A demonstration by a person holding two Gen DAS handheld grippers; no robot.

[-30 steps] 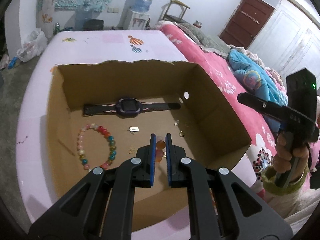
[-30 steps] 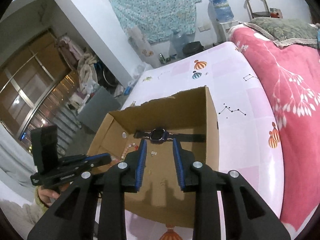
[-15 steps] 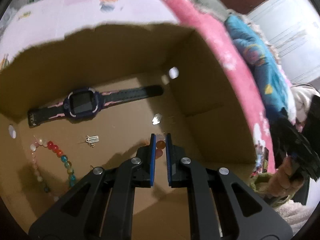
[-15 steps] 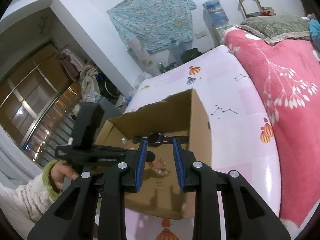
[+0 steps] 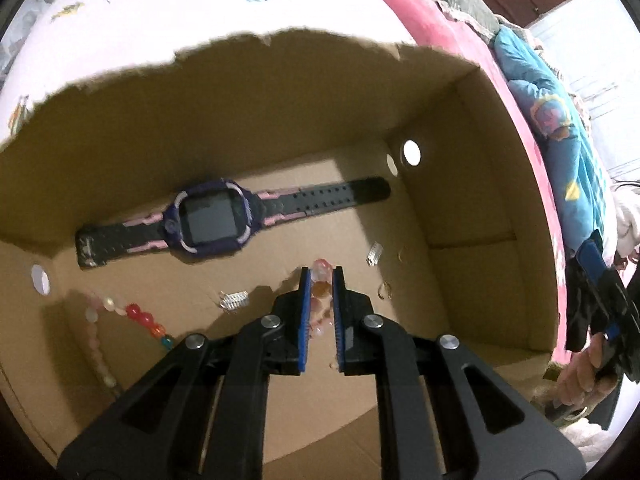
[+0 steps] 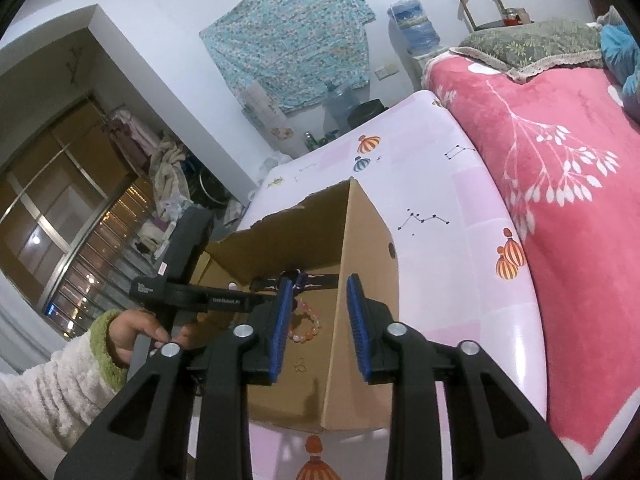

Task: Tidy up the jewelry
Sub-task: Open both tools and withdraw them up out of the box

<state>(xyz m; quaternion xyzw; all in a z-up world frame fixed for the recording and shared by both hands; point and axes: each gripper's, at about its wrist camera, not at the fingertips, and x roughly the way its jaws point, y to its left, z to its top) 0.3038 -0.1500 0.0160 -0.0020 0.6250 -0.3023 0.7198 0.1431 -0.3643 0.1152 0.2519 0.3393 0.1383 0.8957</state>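
Bracelet [image 5: 321,289] lower in box [image 5: 472,208], gripper [image 5: 320,276] loosening

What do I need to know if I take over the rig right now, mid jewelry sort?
Left tongs: low inside the cardboard box, closed on the pink-orange bracelet, as far as the narrow gap shows.
Right tongs: open and empty, jaws just been opening, outside the box by its near corner.
Already on the box floor: watch along the back, multicolour bracelet at the left, small metal pieces mid-floor.
Left to do: probably release the held bracelet onto the bare cardboard under it, then lift out. I cannot tell whether it touches the floor yet.
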